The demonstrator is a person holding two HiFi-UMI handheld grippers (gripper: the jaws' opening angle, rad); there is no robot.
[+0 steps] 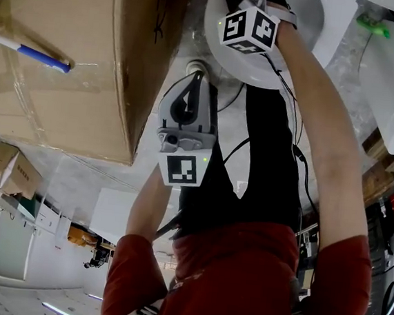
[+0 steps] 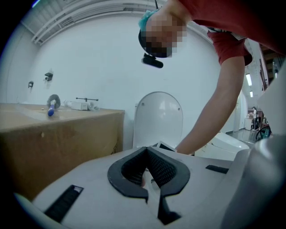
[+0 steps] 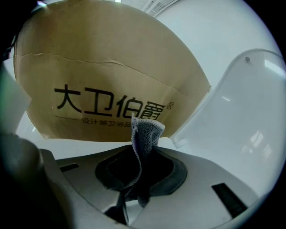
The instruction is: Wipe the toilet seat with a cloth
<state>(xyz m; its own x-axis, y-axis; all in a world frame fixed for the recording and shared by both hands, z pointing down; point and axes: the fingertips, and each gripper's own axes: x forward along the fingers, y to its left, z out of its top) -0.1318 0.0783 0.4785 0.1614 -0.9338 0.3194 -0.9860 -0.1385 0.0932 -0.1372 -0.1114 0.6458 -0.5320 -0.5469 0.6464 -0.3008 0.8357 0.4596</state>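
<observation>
Beside cardboard box [image 3: 111, 80], right gripper [image 3: 142, 157] fingers pinch cloth [image 3: 145, 134]; left gripper [image 2: 149, 173] fingers closed; toilet seat [image 1: 224, 52] half-hidden.

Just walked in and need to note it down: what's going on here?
A person holds a gripper in each hand by a white toilet whose toilet lid stands raised. The right gripper is shut on a grey cloth, facing a cardboard box beside the toilet. The left gripper is shut and empty. No view shows the cloth touching the seat.
</observation>
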